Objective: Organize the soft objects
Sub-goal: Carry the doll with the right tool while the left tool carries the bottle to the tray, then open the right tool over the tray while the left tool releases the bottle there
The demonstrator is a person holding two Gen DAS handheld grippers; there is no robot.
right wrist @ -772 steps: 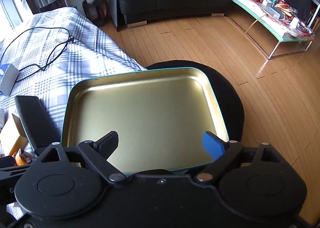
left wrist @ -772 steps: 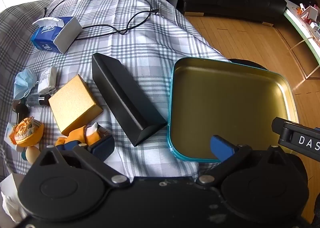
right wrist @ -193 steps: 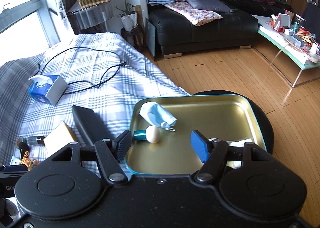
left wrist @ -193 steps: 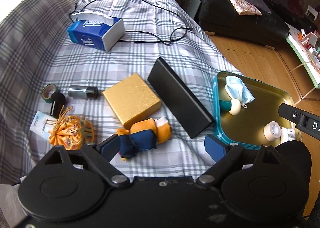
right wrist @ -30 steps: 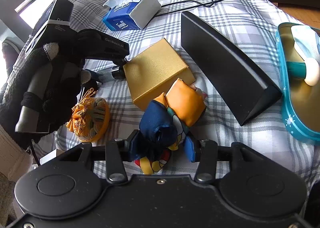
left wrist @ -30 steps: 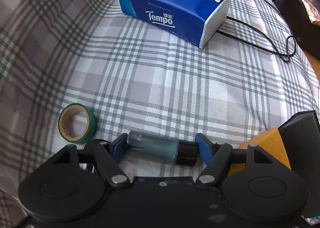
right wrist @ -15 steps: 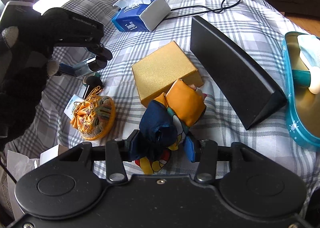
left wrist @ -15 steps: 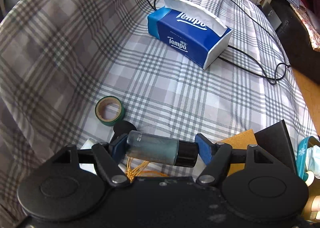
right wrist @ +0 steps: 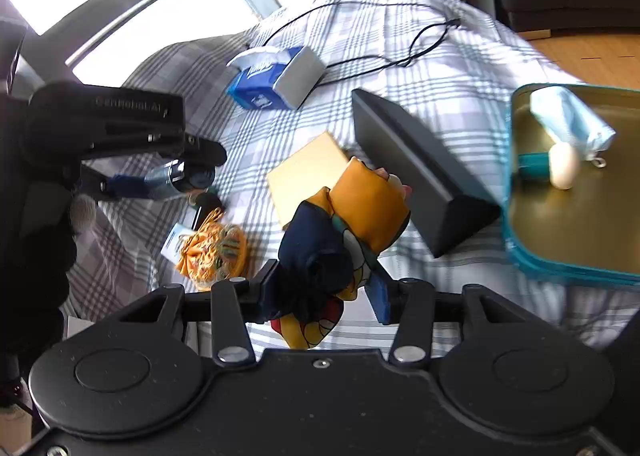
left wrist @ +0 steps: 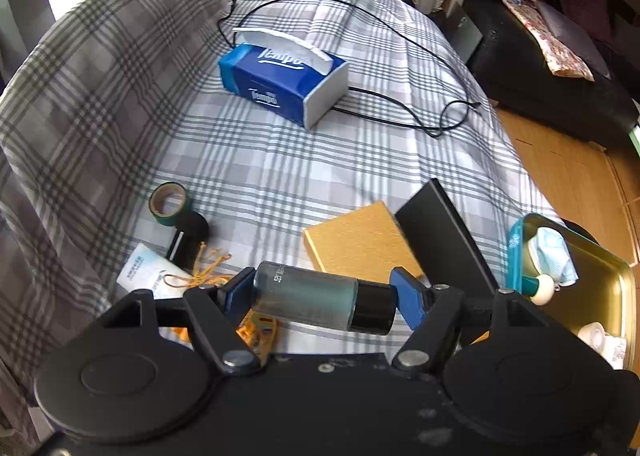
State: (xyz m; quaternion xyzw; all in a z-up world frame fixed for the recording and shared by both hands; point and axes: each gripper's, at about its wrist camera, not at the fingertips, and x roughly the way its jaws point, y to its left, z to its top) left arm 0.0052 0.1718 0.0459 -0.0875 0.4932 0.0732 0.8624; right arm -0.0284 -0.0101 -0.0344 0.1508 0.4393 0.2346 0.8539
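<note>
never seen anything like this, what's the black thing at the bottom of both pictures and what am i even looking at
The black shape is a hand-held gripper: a person holds one in each hand, and each carries a fisheye camera looking forward along its two fingers. So one picture is the left gripper's view, the other the right's.

Both look at a bed with a checked cover. On it lie a blue tissue box, a black cable, a gold box, a long black box, a roll of green tape and an orange pouch. At the right is a teal tray that holds a face mask.

The left gripper is shut on a small bottle with a black cap. The right gripper is shut on a soft orange and navy toy. The right view also shows the left gripper from the side.
</note>
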